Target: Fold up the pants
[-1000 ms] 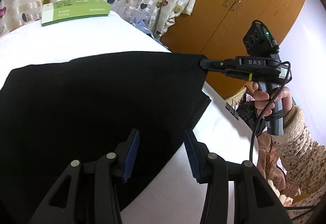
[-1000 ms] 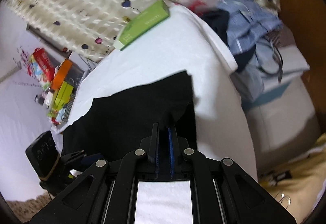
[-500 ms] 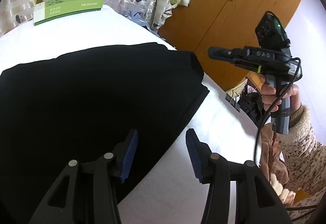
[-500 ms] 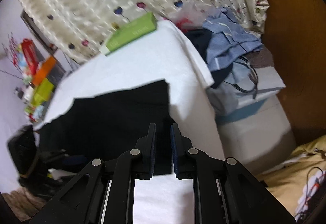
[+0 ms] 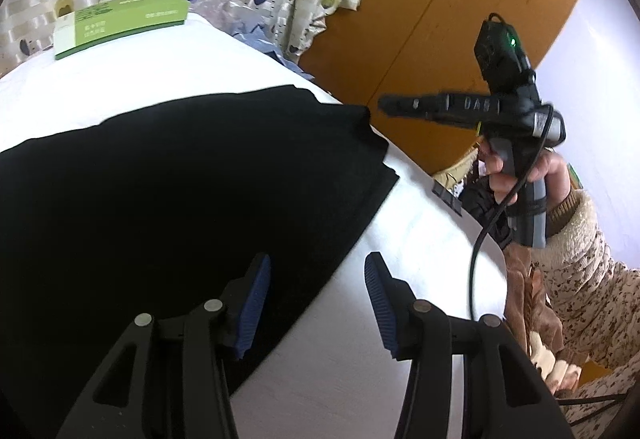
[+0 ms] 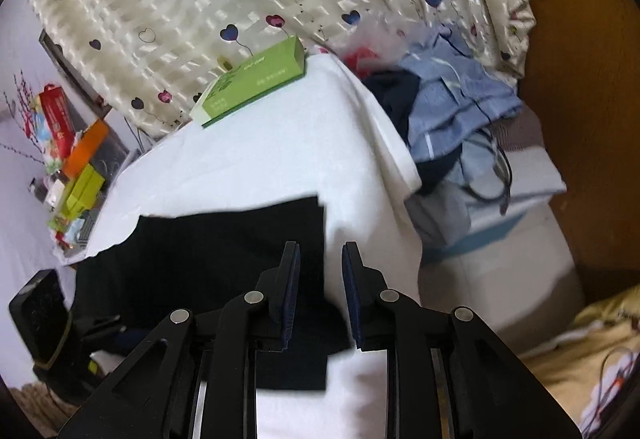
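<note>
Your right gripper (image 6: pixel 320 295) has let go of the black pants (image 5: pixel 168 179); its jaws are opening, nothing between them. The pants lie flat on the white table (image 5: pixel 400 239), apparently folded over. Your left gripper (image 5: pixel 316 303) hangs wide, empty.

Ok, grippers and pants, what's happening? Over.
Left gripper open, empty. Right gripper opening, nothing gripped. Pants flat on table, folded. Green box far off, nothing in the way.
</note>
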A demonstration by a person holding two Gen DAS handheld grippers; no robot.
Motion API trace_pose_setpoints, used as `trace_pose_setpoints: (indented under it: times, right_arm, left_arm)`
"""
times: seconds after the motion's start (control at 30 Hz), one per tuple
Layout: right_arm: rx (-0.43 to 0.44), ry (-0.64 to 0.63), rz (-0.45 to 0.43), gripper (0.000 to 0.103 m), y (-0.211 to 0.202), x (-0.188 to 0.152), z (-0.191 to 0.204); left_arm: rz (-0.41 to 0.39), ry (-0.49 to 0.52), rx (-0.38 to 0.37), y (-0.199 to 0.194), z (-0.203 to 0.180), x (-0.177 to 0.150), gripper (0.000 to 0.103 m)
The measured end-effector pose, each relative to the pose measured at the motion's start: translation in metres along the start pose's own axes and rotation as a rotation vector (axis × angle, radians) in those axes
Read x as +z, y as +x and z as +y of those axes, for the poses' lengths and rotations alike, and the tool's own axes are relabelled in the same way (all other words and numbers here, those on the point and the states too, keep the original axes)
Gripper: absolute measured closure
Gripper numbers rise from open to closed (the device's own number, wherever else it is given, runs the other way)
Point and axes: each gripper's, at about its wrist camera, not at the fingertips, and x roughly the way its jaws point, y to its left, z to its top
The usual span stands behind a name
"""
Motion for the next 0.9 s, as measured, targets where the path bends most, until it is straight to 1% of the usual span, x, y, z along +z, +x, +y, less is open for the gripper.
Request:
trace_pose_setpoints:
  times: [0.07,0.17,0.23,0.27,0.3,0.43,0.53,0.57,0.6,0.73,0.83,0.9]
  right_arm:
    - [-0.027,-0.038,0.025,0.08,0.017,0.01,0.005]
    - [0.015,-0.064,0.073,0.08,0.04,0.019,0.009]
    - [-0.013,-0.084,0.093,0.08,0.054,0.022,0.01]
    - [-0.041,-0.092,0.106,0.08,0.062,0.023,0.009]
    - [-0.044,-0.089,0.117,0.08,0.065,0.023,0.008]
    - [0.038,-0.074,0.129,0.08,0.066,0.021,0.01]
    - [0.023,-0.103,0.134,0.081,0.067,0.019,0.016]
    - [0.022,-0.112,0.134,0.092,0.068,0.02,0.018]
    - [0.028,-0.122,0.134,0.094,0.067,0.02,0.019]
    - [0.011,-0.158,0.091,0.095,0.058,0.021,0.026]
    - [0.003,-0.166,0.028,0.095,0.05,0.027,0.029]
    - [-0.006,-0.173,0.024,0.095,0.053,0.032,0.031]
  left_arm:
    - [-0.008,-0.007,-0.001,0.0,0.003,0.002,0.051]
    - [-0.005,-0.021,0.0,0.003,0.006,0.002,0.051]
    - [0.003,-0.024,0.007,0.004,0.008,0.001,0.051]
    - [0.006,-0.026,0.005,0.005,0.009,0.0,0.051]
    - [0.007,-0.028,0.004,0.005,0.01,-0.001,0.051]
    - [0.003,-0.042,-0.001,0.004,0.014,0.0,0.051]
    - [0.001,-0.045,-0.009,0.005,0.015,0.0,0.051]
    - [0.001,-0.044,-0.01,0.005,0.015,0.0,0.051]
    - [0.0,-0.043,-0.012,0.005,0.015,0.001,0.051]
    - [-0.006,-0.053,-0.024,0.005,0.018,0.0,0.051]
    - [-0.008,-0.052,-0.026,0.005,0.019,-0.001,0.051]
    - [-0.008,-0.05,-0.026,0.006,0.019,0.0,0.051]
